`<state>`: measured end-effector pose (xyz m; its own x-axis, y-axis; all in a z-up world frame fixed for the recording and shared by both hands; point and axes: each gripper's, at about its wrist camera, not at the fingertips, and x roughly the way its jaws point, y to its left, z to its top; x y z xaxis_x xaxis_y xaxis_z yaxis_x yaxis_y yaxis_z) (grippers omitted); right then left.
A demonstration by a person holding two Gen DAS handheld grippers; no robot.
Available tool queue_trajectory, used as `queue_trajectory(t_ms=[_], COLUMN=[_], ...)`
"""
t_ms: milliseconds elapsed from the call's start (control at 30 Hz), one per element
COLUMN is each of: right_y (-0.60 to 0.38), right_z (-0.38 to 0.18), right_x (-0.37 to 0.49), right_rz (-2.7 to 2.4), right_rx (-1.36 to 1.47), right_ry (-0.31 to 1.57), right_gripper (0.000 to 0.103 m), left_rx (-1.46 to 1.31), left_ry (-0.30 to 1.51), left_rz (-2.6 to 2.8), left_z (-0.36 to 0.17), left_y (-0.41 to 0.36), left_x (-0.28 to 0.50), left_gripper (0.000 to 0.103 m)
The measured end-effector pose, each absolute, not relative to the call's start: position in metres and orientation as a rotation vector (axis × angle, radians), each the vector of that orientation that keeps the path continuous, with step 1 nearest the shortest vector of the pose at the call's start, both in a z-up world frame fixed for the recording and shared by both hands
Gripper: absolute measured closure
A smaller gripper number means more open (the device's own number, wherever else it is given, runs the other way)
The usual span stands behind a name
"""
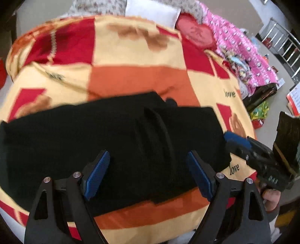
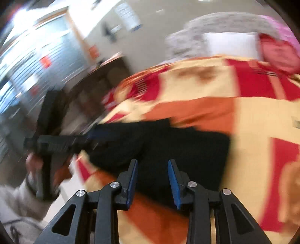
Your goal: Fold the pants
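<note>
The black pants (image 1: 112, 138) lie folded in a wide band across a red, orange and yellow checked blanket (image 1: 138, 78). My left gripper (image 1: 148, 165) is open and empty just above the pants' near edge. My right gripper (image 1: 236, 139) shows at the pants' right end in the left wrist view. In the right wrist view, which is blurred, the right gripper (image 2: 152, 169) is open and empty over the pants (image 2: 168, 148). The left gripper (image 2: 105, 136) reaches in there from the left.
A pink patterned quilt (image 1: 243, 54), a white pillow (image 1: 151, 11) and a red heart cushion (image 1: 195, 33) lie at the bed's far side. Bags and clutter (image 1: 260, 105) sit on the floor to the right. A metal rack (image 1: 281, 43) stands far right.
</note>
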<state>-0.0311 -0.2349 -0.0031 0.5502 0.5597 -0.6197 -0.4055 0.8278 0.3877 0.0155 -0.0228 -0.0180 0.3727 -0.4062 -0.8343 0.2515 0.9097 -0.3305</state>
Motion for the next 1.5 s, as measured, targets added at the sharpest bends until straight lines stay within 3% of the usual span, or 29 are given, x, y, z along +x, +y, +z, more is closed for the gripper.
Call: queue_trajectory(t_ms=[133, 200, 267, 300, 433, 633, 733, 800, 900, 1000, 1167, 1267, 1467, 1500], right_y=[-0.248, -0.25, -0.251, -0.252, -0.243, -0.205, -0.198, -0.196, -0.184, -0.164, -0.143, -0.127, -0.086, -0.084], right_z=[-0.026, -0.025, -0.019, -0.015, -0.001, -0.023, -0.017, -0.006, -0.001, -0.025, -0.009, -0.002, -0.023, -0.02], right_x=[-0.014, -0.015, -0.013, -0.012, -0.012, 0.01, 0.009, 0.0, -0.013, -0.015, -0.019, -0.011, 0.012, 0.012], right_rz=[0.538, 0.53, 0.515, 0.505, 0.508, 0.497, 0.478, 0.497, 0.519, 0.508, 0.524, 0.537, 0.535, 0.533], right_rx=[0.258, 0.279, 0.307, 0.312, 0.294, 0.177, 0.137, 0.125, 0.078, 0.016, -0.051, -0.073, -0.14, -0.15], right_ry=[0.864, 0.841, 0.83, 0.817, 0.792, 0.85, 0.851, 0.847, 0.843, 0.898, 0.861, 0.835, 0.841, 0.838], right_gripper=[0.072, 0.072, 0.072, 0.072, 0.072, 0.071, 0.072, 0.072, 0.071, 0.07, 0.07, 0.07, 0.069, 0.069], left_rx=[-0.139, -0.13, -0.122, -0.135, -0.134, -0.169, -0.155, -0.132, -0.143, -0.166, -0.174, -0.252, -0.378, -0.404], left_ry=[1.068, 1.072, 1.067, 1.056, 1.008, 1.028, 1.032, 1.03, 1.008, 1.016, 0.957, 0.945, 0.933, 0.932], left_rz=[-0.343, -0.365, -0.399, -0.411, -0.401, -0.347, -0.328, -0.309, -0.281, -0.264, -0.186, -0.142, -0.043, -0.032], left_z=[-0.028, -0.024, -0.016, -0.01, 0.001, -0.028, -0.022, -0.019, -0.018, -0.017, -0.002, 0.0, -0.004, -0.006], left_y=[-0.047, -0.056, -0.058, -0.056, -0.034, -0.022, -0.018, -0.014, 0.001, 0.016, 0.051, 0.085, 0.134, 0.141], left_x=[0.025, 0.034, 0.041, 0.043, 0.036, 0.029, 0.023, 0.018, 0.009, 0.001, -0.027, -0.042, -0.063, -0.067], left_gripper=[0.02, 0.069, 0.088, 0.089, 0.089, 0.085, 0.073, 0.058, 0.049, 0.049, 0.049, 0.04, 0.039, 0.034])
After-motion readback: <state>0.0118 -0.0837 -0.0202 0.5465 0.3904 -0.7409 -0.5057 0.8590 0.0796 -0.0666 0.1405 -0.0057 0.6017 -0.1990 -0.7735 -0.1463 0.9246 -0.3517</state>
